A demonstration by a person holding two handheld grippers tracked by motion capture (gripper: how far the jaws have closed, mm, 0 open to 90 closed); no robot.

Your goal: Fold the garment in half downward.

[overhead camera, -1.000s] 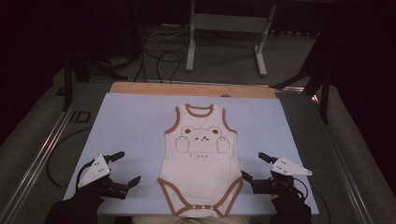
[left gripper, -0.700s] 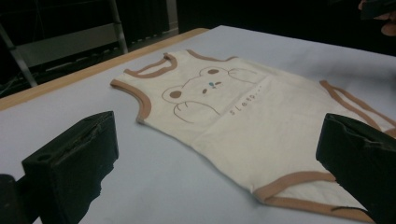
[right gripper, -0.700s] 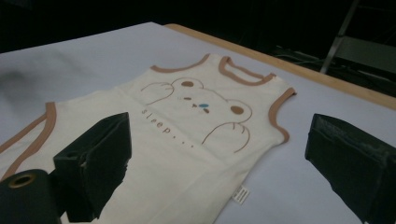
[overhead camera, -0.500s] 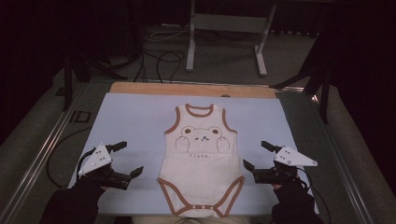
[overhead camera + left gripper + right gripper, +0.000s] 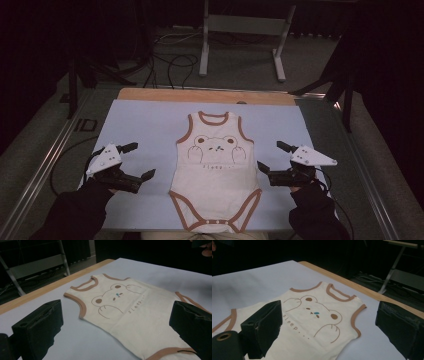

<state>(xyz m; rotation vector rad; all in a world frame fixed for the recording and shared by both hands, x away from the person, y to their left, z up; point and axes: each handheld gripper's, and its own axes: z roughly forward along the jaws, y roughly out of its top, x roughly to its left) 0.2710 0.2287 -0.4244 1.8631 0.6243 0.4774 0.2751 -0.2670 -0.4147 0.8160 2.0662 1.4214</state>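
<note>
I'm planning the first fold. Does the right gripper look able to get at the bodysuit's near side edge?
Probably yes: the right gripper is open beside the bodysuit, with bare cloth between.

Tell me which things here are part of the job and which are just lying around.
Part of the job:
- bodysuit, lying flat on the pale cloth
- left gripper, jaws open beside it
- right gripper, jaws open beside it

Just lying around:
- metal stand on the floor behind the table
- cables on the floor
</note>
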